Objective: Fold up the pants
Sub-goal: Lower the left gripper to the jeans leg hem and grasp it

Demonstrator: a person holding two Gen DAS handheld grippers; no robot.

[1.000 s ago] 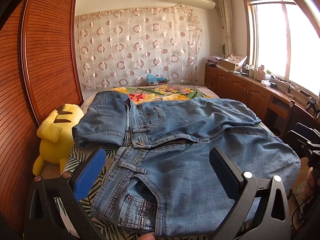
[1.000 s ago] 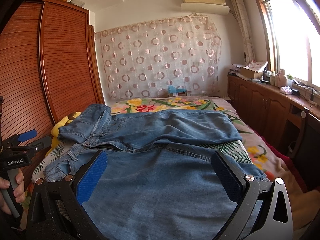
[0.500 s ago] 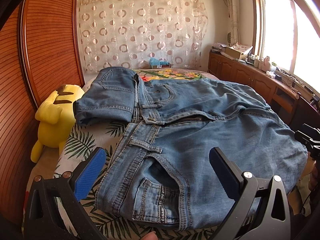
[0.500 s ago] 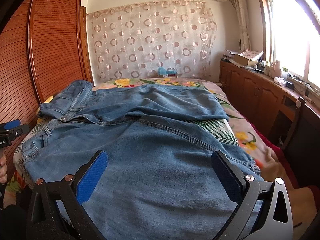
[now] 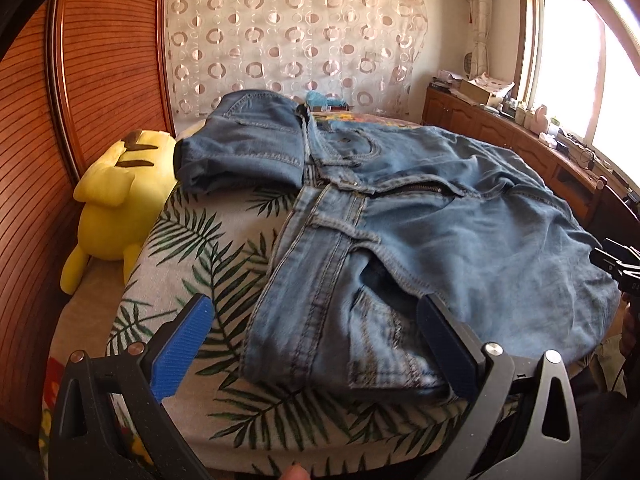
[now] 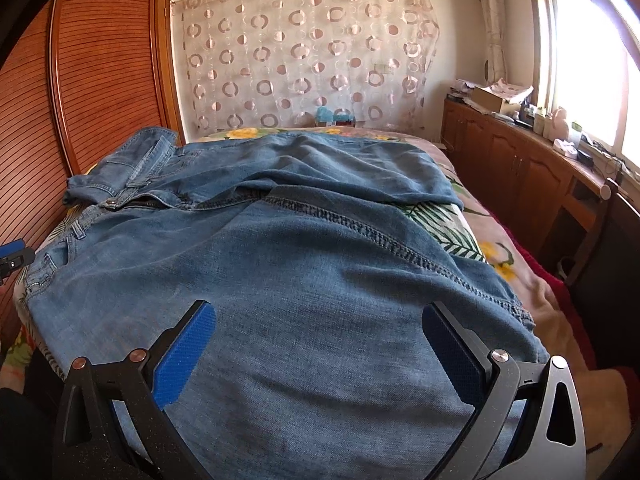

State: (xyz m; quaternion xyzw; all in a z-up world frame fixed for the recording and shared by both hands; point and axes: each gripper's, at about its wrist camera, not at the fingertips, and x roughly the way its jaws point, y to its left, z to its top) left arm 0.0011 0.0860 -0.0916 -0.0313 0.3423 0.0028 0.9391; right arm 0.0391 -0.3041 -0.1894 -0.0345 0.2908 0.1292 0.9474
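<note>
Hovering low over the near edge of the bed, the left gripper [image 5: 312, 336] has its two black fingers with ribbed blue pads [image 5: 182, 346] spread wide and it holds nothing; the right-side pad sits over the waistband corner of the faded blue denim pants [image 5: 460, 236], and I cannot tell if it touches the cloth. The right gripper [image 6: 316, 340] is spread wide in the same way, empty, with smooth pale denim of the pants [image 6: 320, 280] filling the gap under its fingers. The pants lie flat across the bed, waistband toward the wardrobe side, zipper open, with thick stitched seams and a soft wrinkled surface; one part near the waistband is folded back on itself. Under them is a thin bedsheet printed with green palm leaves [image 5: 208, 248]. A yellow plush toy [image 5: 116, 200], round and fuzzy, leans beside the ribbed brown wooden wardrobe door [image 5: 108, 60]. Behind the bed hangs a sheer curtain with ring pattern [image 6: 304, 56].
</note>
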